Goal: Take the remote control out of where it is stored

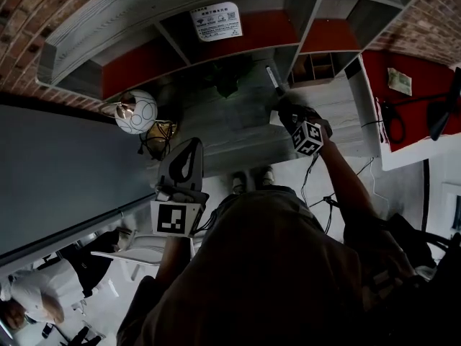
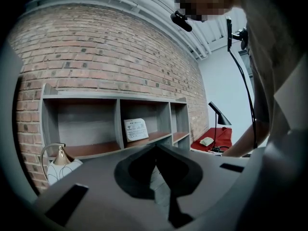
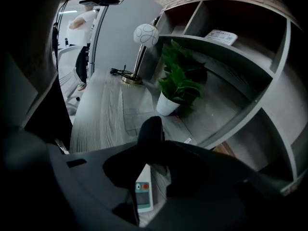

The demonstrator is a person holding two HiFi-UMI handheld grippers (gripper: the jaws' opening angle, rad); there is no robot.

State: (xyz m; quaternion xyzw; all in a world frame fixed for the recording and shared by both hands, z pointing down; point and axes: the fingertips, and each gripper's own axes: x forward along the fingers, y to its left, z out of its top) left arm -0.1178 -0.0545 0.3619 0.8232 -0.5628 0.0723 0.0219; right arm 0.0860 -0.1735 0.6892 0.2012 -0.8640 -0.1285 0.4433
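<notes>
In the right gripper view a white remote control [image 3: 143, 192] with an orange button and a small display sits between the dark jaws of my right gripper [image 3: 153, 160], which is shut on it. From the head view the right gripper [image 1: 283, 101] hangs over the grey desk [image 1: 238, 132], in front of the shelf unit [image 1: 216, 6]. The remote [image 1: 271, 78] sticks out of it as a thin strip. My left gripper [image 1: 189, 150] hovers near the desk's left front. Its jaws [image 2: 155, 150] meet with nothing between them.
A globe lamp [image 1: 136, 111] stands at the desk's left, and a potted plant [image 3: 180, 78] stands under the shelf. A white card [image 1: 217, 21] leans in a shelf compartment. At the right, a red table [image 1: 410, 99] carries a black desk lamp [image 2: 217, 117]. A person [image 1: 36, 294] is at the lower left.
</notes>
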